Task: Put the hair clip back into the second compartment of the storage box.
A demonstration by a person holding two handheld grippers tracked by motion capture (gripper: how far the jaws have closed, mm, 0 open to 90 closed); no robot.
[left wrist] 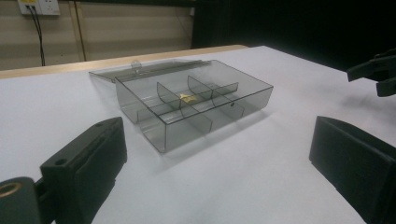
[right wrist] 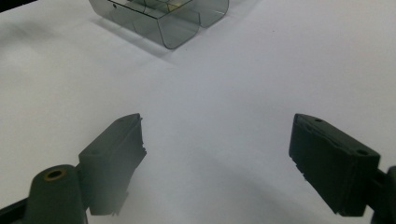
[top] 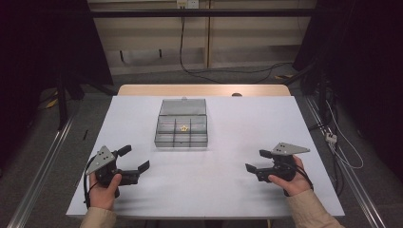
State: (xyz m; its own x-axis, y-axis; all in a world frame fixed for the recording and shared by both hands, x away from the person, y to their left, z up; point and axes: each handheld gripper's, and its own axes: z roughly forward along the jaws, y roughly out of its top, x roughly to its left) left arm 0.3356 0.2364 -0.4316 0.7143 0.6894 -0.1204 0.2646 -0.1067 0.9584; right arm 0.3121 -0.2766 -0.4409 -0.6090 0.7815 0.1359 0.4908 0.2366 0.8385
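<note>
A smoke-grey transparent compartment box (top: 181,130) is being shown on a white table (top: 228,180), a small yellow item (top: 184,128) inside; black grippers.

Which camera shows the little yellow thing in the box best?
The left gripper view: the yellow piece sits closest there, in a middle compartment. The high view shows it as a small speck; the right gripper view cuts it at the top edge.

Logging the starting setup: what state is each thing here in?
Box: open, lid folded back flat on the table.
Yellow piece: lying in a middle compartment.
Left gripper: open, holding nothing.
Right gripper: open, holding nothing.
</note>
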